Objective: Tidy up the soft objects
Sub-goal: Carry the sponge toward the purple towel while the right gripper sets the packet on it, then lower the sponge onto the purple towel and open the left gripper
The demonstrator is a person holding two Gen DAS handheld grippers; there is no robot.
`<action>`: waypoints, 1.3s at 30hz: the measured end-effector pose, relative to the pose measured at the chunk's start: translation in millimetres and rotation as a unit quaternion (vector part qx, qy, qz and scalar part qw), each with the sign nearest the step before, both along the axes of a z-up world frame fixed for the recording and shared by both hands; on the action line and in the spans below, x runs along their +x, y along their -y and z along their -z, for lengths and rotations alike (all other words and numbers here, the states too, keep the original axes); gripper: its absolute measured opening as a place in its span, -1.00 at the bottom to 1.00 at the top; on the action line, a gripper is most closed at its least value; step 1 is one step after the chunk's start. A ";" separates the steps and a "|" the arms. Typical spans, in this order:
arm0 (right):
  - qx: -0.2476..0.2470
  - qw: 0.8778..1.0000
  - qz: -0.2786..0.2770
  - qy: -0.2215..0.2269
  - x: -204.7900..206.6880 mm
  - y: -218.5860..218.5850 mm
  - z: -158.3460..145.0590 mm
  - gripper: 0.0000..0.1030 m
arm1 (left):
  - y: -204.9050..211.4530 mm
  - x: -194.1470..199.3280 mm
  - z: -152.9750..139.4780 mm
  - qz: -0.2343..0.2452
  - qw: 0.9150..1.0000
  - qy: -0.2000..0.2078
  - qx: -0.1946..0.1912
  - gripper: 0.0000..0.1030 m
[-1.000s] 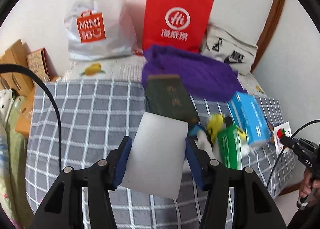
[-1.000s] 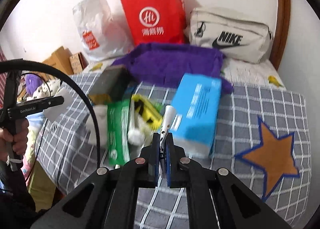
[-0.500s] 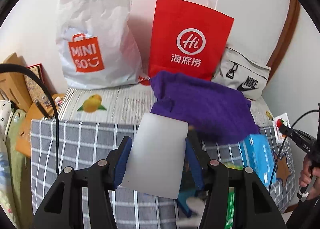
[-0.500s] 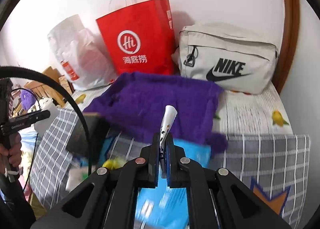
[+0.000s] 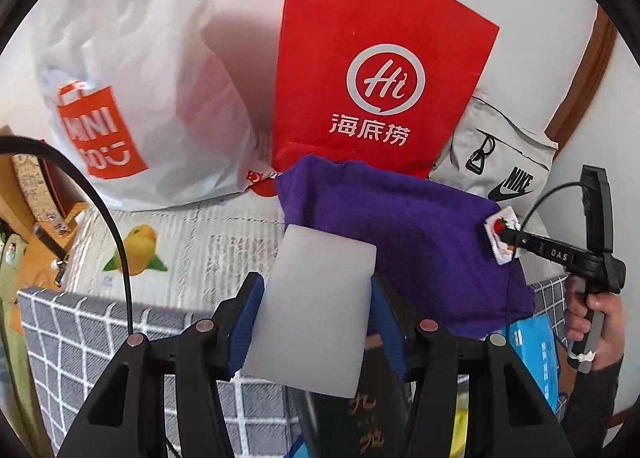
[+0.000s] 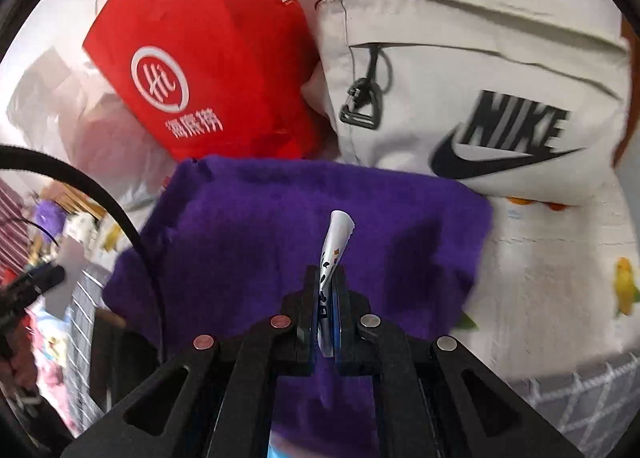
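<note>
My left gripper is shut on a pale white rectangular block, held upright between its blue pads. Behind it lies a purple fuzzy cloth on the bed. My right gripper is shut on a thin white packet with small prints, and it hovers over the purple cloth. In the left wrist view that right gripper comes in from the right, a hand on its handle, the strawberry-printed packet at its tip.
A red paper bag, a white plastic shopping bag and a beige sling bag stand against the wall. A dark book and a blue pack lie on the grey checked blanket. Wooden items sit at left.
Both grippers have travelled toward the head of the bed, so the bags and purple cloth loom larger. The book, blue pack and green items slid down out of view. Neither grip changed.
</note>
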State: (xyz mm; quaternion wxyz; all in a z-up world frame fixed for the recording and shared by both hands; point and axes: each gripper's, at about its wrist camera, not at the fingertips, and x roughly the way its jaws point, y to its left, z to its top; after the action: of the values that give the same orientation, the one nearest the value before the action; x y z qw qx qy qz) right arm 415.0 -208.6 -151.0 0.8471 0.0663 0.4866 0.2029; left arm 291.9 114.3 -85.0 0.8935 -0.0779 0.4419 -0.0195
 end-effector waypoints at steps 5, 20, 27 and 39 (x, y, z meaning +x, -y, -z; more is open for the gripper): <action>-0.018 1.000 0.007 -0.023 28.3 -4.4 22.4 -0.89 | 4.1 20.7 11.5 0.009 1.000 -0.006 -0.006 0.01; -0.104 0.994 0.023 0.021 28.2 9.2 12.5 0.12 | 36.9 97.1 38.6 0.047 0.998 -0.036 -0.026 0.03; -0.087 0.995 0.012 0.043 11.7 18.5 -9.2 0.14 | 49.7 139.4 61.9 0.033 0.998 -0.054 0.002 0.03; -0.086 0.994 -0.022 0.062 4.5 -2.3 -24.8 0.14 | 50.9 167.8 79.7 -0.003 0.997 -0.077 -0.010 0.74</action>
State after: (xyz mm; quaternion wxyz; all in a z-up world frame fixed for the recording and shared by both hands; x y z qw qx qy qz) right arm 419.5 -206.4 -126.2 0.8736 -0.0301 0.4500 0.1828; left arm 459.7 63.4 -164.7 0.8560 -0.0889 0.5090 -0.0154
